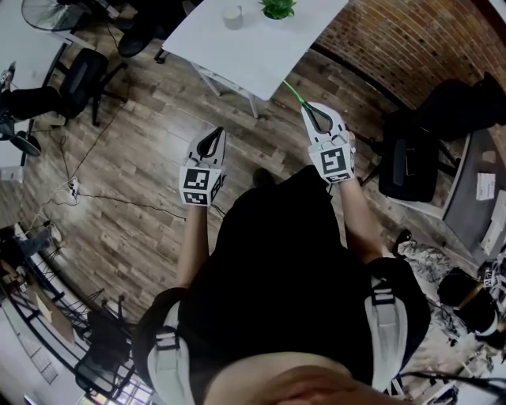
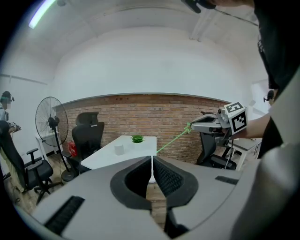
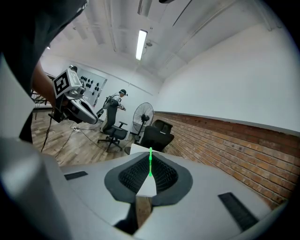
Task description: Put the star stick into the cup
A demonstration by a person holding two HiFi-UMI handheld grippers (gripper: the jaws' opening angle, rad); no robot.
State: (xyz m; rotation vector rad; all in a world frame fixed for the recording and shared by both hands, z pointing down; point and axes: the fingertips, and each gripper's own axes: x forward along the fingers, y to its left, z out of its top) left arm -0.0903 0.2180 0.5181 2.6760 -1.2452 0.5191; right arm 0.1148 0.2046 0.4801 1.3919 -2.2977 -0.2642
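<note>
The star stick [image 1: 294, 92] is a thin green rod. My right gripper [image 1: 313, 111] is shut on it, and its free end points toward the white table [image 1: 229, 55]. In the left gripper view the stick [image 2: 172, 139] slants down from the right gripper [image 2: 206, 123], with its star end at the jaws. In the right gripper view the rod [image 3: 150, 165] runs straight out between the closed jaws. A small white cup [image 1: 232, 17] stands on the table beside a green plant [image 1: 277, 8]. My left gripper [image 1: 213, 138] is shut and empty, held over the wooden floor short of the table.
Black office chairs [image 1: 83, 75] stand left of the table, and another chair [image 1: 407, 162] is at the right by the brick wall [image 1: 395, 39]. A standing fan [image 2: 51, 124] is at the left. Cables [image 1: 87, 194] lie on the floor. A person [image 3: 114, 105] stands far off.
</note>
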